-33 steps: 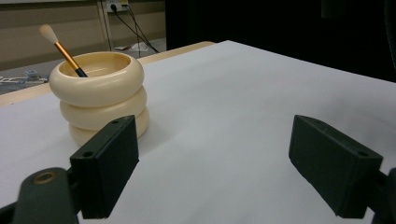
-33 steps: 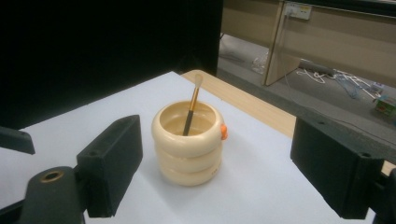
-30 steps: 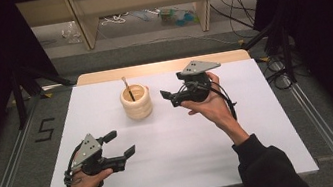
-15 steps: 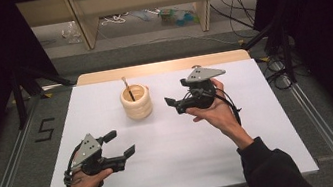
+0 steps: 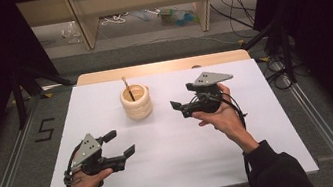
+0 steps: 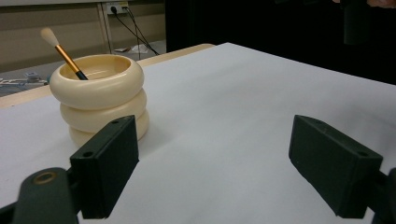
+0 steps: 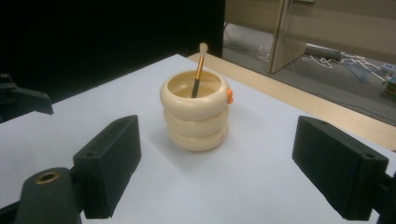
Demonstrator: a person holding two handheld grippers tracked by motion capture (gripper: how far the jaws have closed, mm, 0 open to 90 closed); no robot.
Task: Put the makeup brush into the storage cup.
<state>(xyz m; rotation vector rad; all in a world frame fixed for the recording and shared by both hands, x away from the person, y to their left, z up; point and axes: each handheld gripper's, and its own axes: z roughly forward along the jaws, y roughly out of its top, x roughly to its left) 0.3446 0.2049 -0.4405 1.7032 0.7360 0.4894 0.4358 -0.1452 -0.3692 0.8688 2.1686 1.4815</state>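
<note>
Cream-coloured and built like three stacked rings, the holder (image 5: 136, 102) stands upright on the white desk (image 5: 181, 167), straight ahead of the right tool (image 5: 180, 109) and a short way off from its tips. In the right gripper view the holder sits between the lines of the two black jaws but well beyond them, touching neither. A small orange spot shows on its upper ring on the side toward that tool's right jaw. A brush (image 7: 198, 70) with a gold and black handle leans inside the holder, pale bristle tip upward and tilted away from the right tool.

The right tool is held above the desk in the person's right hand (image 5: 221, 117), its jaws spread wide with nothing between them.

The left tool (image 5: 121, 144) is low over the near part of the desk, gripped by the left hand (image 5: 83, 180). Its jaws also stand wide apart and empty. From it the holder lies ahead and off toward its left jaw, well apart; in the left gripper view the holder shows just past the top of that jaw, with the brush leaning away to the left. The two tools are well apart from each other, with bare desk between them.
</note>
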